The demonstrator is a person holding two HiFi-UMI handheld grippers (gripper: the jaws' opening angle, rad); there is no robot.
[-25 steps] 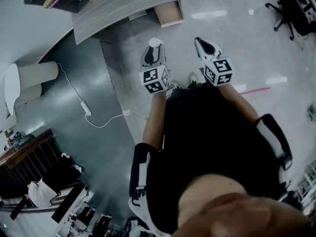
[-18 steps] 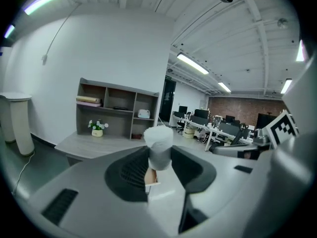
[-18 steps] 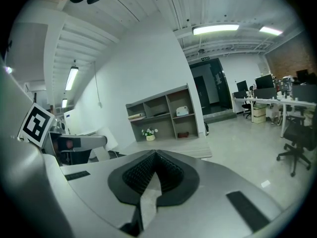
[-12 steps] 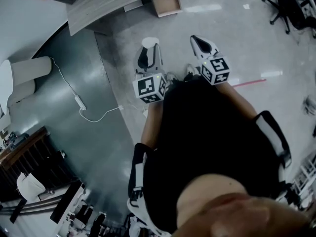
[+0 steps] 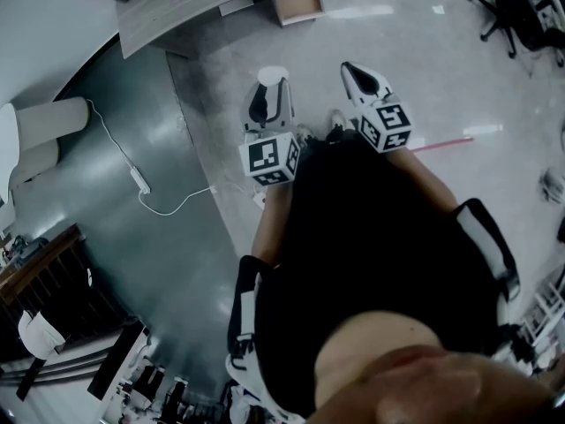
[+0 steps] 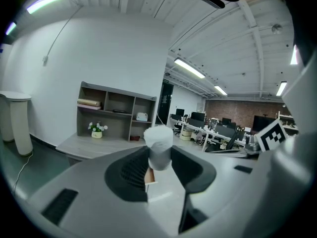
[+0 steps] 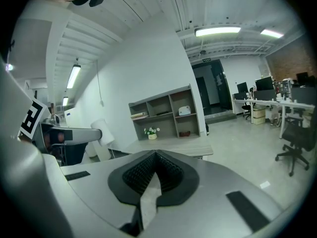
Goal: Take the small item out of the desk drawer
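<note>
My left gripper (image 5: pixel 269 87) is shut on a small white cylinder-shaped item (image 5: pixel 272 75), held off the floor in front of the person. In the left gripper view the white item (image 6: pixel 159 147) stands upright between the dark pads (image 6: pixel 131 170). The right gripper (image 5: pixel 351 69) hangs beside it, shut and empty; its jaws meet in the right gripper view (image 7: pixel 155 156). The grey desk (image 5: pixel 190 3) lies beyond both grippers, with its wooden drawer (image 5: pixel 297 2) pulled open. What is inside the drawer cannot be made out.
A white power strip with its cable (image 5: pixel 139 181) lies on the dark floor at the left, near a white cylindrical bin (image 5: pixel 48 122). An office chair (image 5: pixel 516 11) stands far right. A shelf unit (image 7: pixel 166 113) with a small plant (image 7: pixel 151 132) sits on the desk.
The desk and its open drawer have slid toward the top edge of the head view as the person backs away. Both grippers moved along with them, the left one rising slightly with the item.
</note>
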